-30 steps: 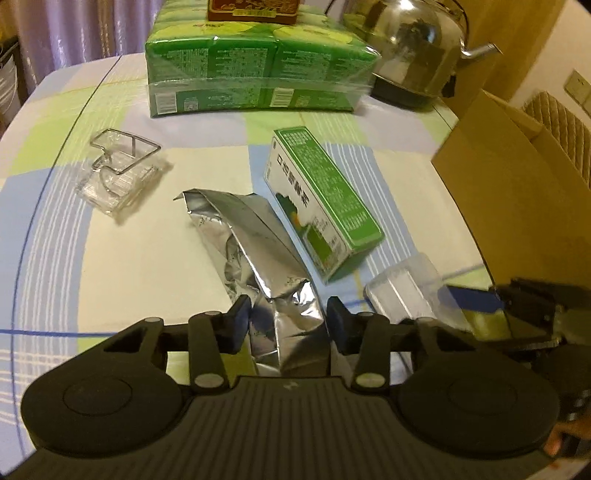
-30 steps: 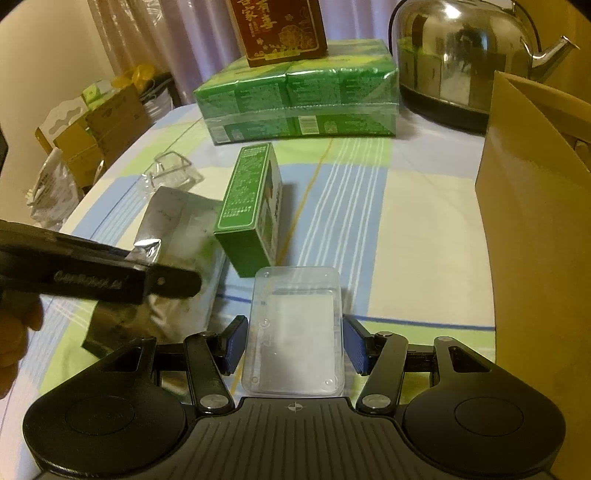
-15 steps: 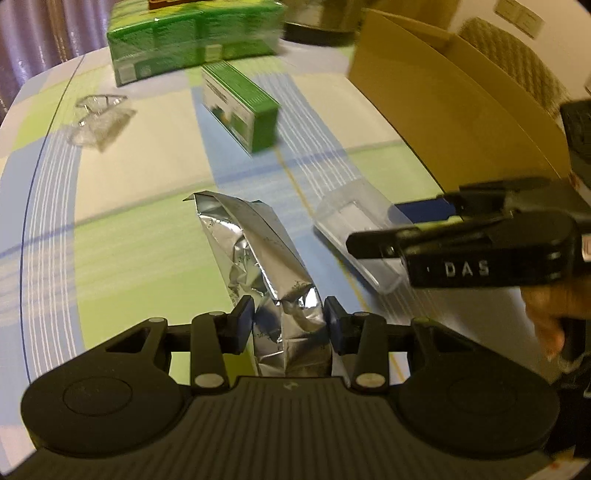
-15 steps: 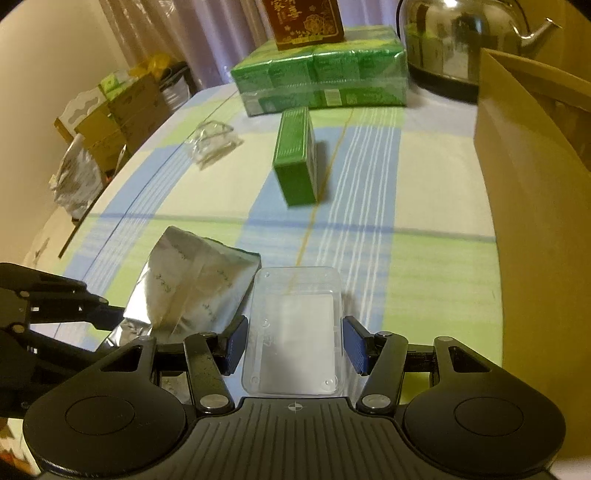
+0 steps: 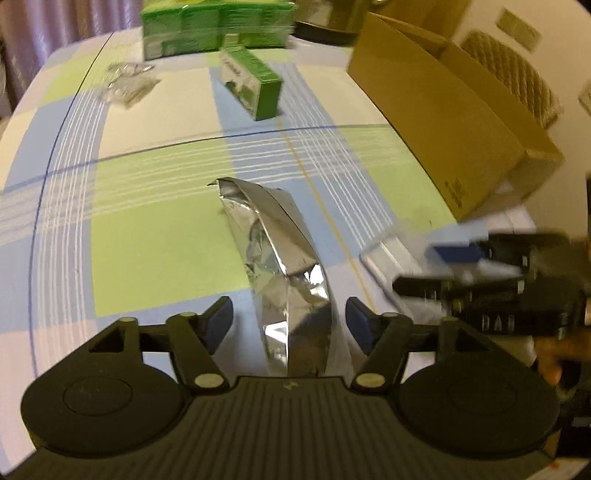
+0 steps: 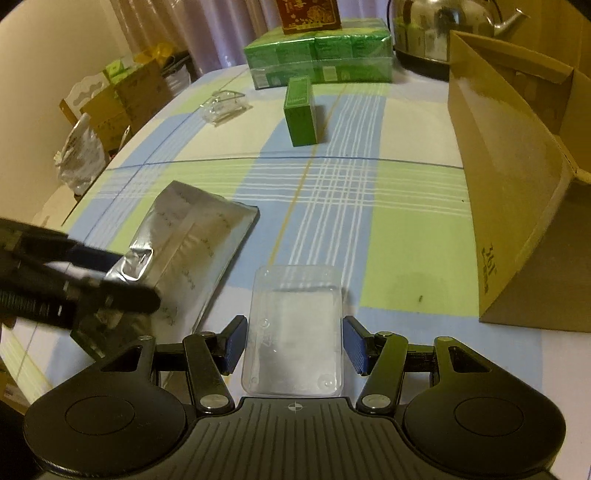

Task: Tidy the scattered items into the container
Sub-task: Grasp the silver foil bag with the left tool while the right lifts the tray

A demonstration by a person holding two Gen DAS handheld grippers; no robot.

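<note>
A crumpled silver foil bag (image 5: 273, 240) lies on the checked tablecloth between the fingers of my left gripper (image 5: 290, 314). That gripper is open, with a gap on each side of the bag. My right gripper (image 6: 293, 332) is shut on a clear plastic tray (image 6: 295, 332), its blue pads against the tray's long sides. In the right wrist view the foil bag (image 6: 192, 240) lies to the left, with the left gripper (image 6: 122, 291) blurred over its near end. The open cardboard box (image 6: 509, 184) stands at the right.
A small green carton (image 6: 301, 110) and a clear dish with a wire frame (image 6: 223, 105) sit farther back. A wrapped green multipack (image 6: 317, 55) with a red box (image 6: 310, 14) on top and a steel kettle (image 6: 443, 29) line the far edge. Boxes and bags stand beyond the table's left side.
My left gripper's fingers have spread apart and let go of the foil bag. Both grippers have drawn back toward the near edge. The right one keeps its hold on the tray.
</note>
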